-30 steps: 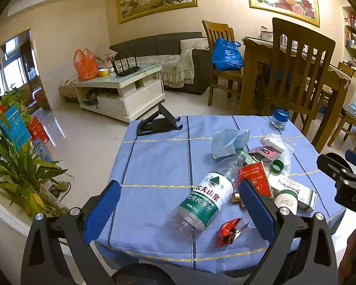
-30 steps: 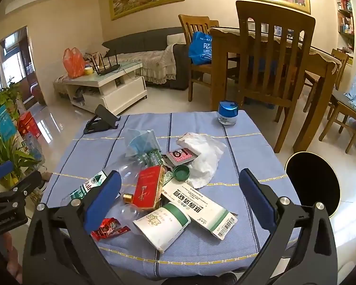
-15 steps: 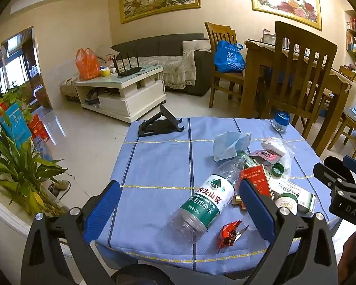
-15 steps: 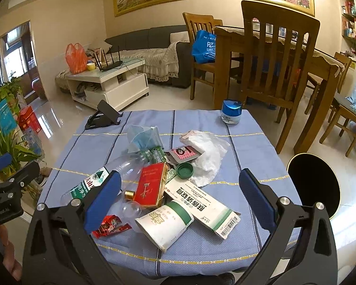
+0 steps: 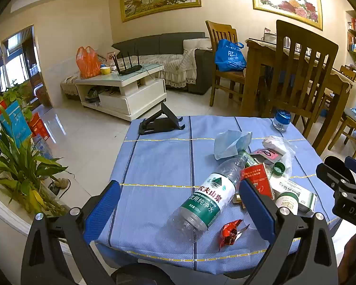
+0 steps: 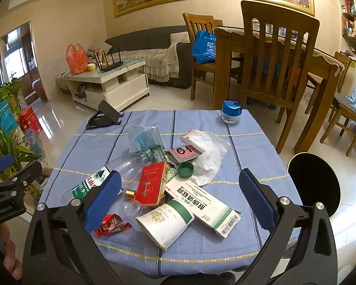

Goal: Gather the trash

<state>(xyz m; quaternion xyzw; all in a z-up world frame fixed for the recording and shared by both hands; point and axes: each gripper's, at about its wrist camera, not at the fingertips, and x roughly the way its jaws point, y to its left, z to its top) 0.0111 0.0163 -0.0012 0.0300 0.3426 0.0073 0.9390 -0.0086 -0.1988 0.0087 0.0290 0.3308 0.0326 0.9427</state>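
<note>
Both grippers are hovering at the near edge of the desk [image 6: 249, 128], which is wearing a blue cloth. The left gripper [image 5: 178, 204] is spread wide and empty, its blue pads flanking the base of a clear plastic bottle [image 5: 208, 194] that is lying on its side without touching them. The right gripper [image 6: 178, 197] is likewise released and holding nothing, framing the heap of trash in the middle of the desk. In that heap, a red box [image 6: 152, 182] is lying against the bottle, a paper cup [image 6: 166, 220] is lying tipped over beside a white medicine box [image 6: 201, 201], and a green cap [image 6: 185, 169] is sitting by a crumpled white tissue [image 6: 206, 152]. A blue face mask [image 6: 144, 135] is lying behind the bottle's neck, and a red wrapper [image 6: 111, 224] is sitting near the front edge. A round black bin [image 6: 313, 185] is standing on the floor just right of the desk.
</note>
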